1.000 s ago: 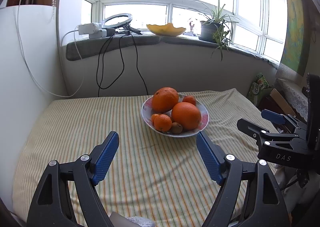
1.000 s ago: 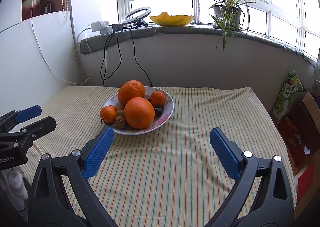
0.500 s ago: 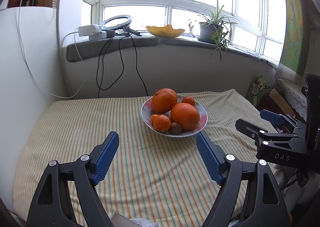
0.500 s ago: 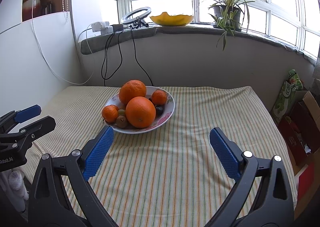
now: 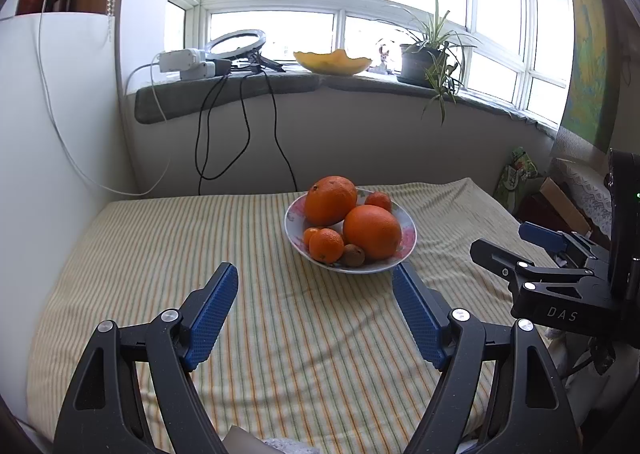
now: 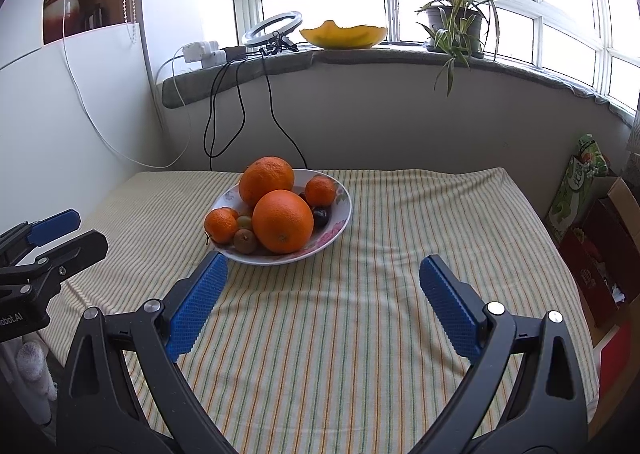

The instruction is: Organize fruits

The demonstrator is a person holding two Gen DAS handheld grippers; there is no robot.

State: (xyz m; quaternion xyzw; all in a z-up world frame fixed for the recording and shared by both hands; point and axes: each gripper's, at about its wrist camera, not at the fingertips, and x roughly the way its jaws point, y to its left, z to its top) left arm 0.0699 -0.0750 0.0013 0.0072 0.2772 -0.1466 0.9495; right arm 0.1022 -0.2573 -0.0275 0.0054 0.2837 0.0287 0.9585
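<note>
Both the left gripper and the right gripper hover above the striped tablecloth with jaws spread wide, grasping nothing. Beyond them, toward the far middle of the table, the plate holds two large oranges, small tangerines and a kiwi.
</note>
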